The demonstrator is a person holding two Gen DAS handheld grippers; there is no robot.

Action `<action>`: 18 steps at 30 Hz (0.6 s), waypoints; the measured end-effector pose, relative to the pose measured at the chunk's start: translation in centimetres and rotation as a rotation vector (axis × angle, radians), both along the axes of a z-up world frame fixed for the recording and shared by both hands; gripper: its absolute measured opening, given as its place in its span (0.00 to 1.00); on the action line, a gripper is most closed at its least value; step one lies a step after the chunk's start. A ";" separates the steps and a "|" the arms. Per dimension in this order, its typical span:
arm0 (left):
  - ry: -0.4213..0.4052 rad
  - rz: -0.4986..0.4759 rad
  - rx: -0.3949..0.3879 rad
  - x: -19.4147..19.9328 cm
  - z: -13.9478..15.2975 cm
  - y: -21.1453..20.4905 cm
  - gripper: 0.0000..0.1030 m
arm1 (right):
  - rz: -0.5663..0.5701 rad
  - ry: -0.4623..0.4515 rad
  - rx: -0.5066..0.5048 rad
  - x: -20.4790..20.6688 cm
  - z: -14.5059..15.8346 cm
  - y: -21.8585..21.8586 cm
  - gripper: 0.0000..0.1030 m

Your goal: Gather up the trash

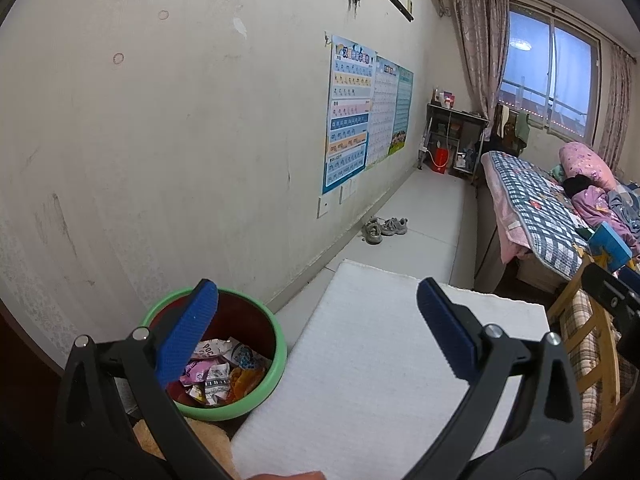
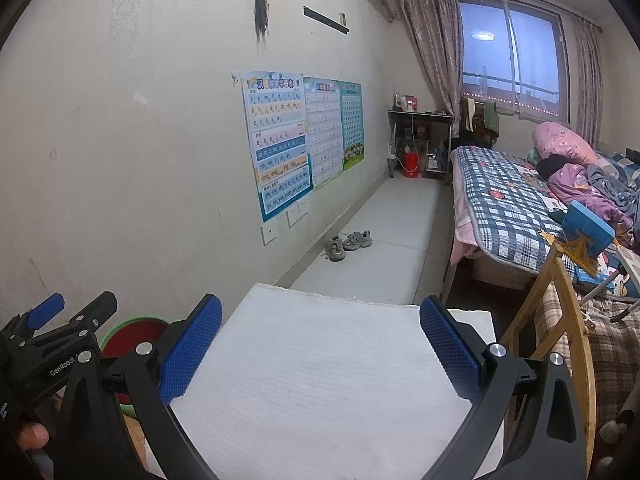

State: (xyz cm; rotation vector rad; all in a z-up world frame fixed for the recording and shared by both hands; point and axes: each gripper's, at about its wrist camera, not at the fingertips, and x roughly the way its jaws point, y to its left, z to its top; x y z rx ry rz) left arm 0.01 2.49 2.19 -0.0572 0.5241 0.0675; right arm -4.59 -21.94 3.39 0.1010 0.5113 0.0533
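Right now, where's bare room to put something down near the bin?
The white ribbed foam sheet is bare across its whole top, bordered by the green-rimmed red bin on its left and the wooden chair frame on its right. The grey floor mat is free past the grey shoes. The bin holds crumpled wrappers.

home bedroom | quilted bed | curtained window | wall charts
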 end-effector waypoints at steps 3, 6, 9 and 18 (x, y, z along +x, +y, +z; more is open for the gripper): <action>0.003 0.005 -0.005 -0.1 -0.1 0.3 0.95 | 0.003 0.004 -0.002 0.0 0.0 0.2 0.93; 0.010 0.009 -0.009 -0.1 -0.1 0.6 0.95 | 0.003 0.001 -0.005 0.0 0.1 0.3 0.93; 0.014 0.016 -0.013 -0.2 -0.2 0.9 0.95 | 0.005 -0.001 -0.007 0.0 0.2 0.5 0.93; 0.019 0.001 -0.017 -0.2 -0.1 0.9 0.95 | 0.005 -0.001 -0.007 0.1 0.2 0.5 0.93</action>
